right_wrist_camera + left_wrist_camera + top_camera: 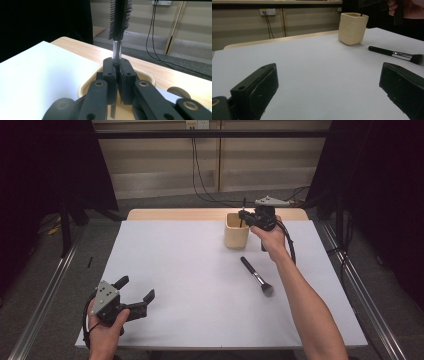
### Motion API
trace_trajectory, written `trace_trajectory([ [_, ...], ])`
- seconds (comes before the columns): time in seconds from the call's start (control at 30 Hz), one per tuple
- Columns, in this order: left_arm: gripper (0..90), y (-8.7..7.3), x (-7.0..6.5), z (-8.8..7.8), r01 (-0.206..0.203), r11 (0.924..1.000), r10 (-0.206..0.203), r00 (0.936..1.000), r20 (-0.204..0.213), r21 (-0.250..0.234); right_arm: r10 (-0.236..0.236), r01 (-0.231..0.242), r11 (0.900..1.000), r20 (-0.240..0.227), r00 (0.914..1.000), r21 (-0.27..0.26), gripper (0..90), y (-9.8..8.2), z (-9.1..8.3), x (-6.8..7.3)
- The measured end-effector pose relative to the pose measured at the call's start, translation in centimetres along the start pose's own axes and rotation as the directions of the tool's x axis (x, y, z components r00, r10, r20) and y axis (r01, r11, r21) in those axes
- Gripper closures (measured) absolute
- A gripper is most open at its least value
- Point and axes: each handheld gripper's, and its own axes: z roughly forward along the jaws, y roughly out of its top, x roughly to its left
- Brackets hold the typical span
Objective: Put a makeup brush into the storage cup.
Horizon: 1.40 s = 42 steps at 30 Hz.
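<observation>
Right, right gripper (246, 216) is clamped on a thin brush (119, 25), held upright over the cup (235, 231): bristles up, handle end down into the cup mouth, long axis vertical. Left gripper (136, 291) sits at the near left desk corner, jaws wide apart, nothing between them. Count: two grippers, two brushes, one cup. Second brush (257, 276) lies flat on the desk (190, 285) near the cup, long axis diagonal in the high view, bristles toward the person, handle tip toward the cup. Cup stands upright at the far edge of the white sheet. Right gripper view shows the held brush's flat bristle head and metal ferrule; high view gives just a thin dark stick. Left gripper view shows the lying brush's silver ferrule and the cup's side.
</observation>
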Motion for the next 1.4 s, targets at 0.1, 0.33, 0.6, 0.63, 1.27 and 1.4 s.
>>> trace_trajectory([
  [0.1, 2.3, 0.0, 0.0, 0.1, 0.005, 1.0, -0.005, 1.0, -0.001, 0.0, 0.004, -0.004, 1.0, 0.001, 1.0, 0.009, 85.8, -0.5, 0.0, -0.1],
  [0.33, 2.3, 0.0, 0.1, 0.2, -0.001, 1.0, 0.001, 1.0, -0.001, 0.007, 0.006, -0.006, 0.999, 0.007, 1.0, 0.037, 85.6, -0.8, 0.1, -0.4],
  [0.6, 2.3, 0.0, 0.2, 0.1, 0.003, 1.0, -0.003, 1.0, 0.0, 0.004, 0.013, -0.013, 0.998, 0.001, 0.9999, 0.062, 77.5, -1.3, 0.3, -0.3],
  [0.63, 2.3, 0.0, 0.2, 0.1, 0.003, 1.0, -0.003, 1.0, 0.001, 0.007, 0.017, -0.018, 0.998, 0.008, 0.9998, 0.058, 72.7, -1.3, 0.2, -0.3],
  [1.27, 2.3, 0.0, 0.2, 0.1, 0.008, 1.0, -0.008, 1.0, 0.003, 0.006, 0.033, -0.033, 0.999, -0.008, 0.9994, 0.008, 2.1, -1.7, -1.5, 0.2],
  [1.4, 2.3, 0.0, 0.3, 0.1, 0.011, 0.9999, -0.011, 0.9999, 0.0, 0.001, 0.022, -0.022, 1.0, -0.021, 0.9995, -0.004, 0.0, -2.0, -2.1, 0.2],
])
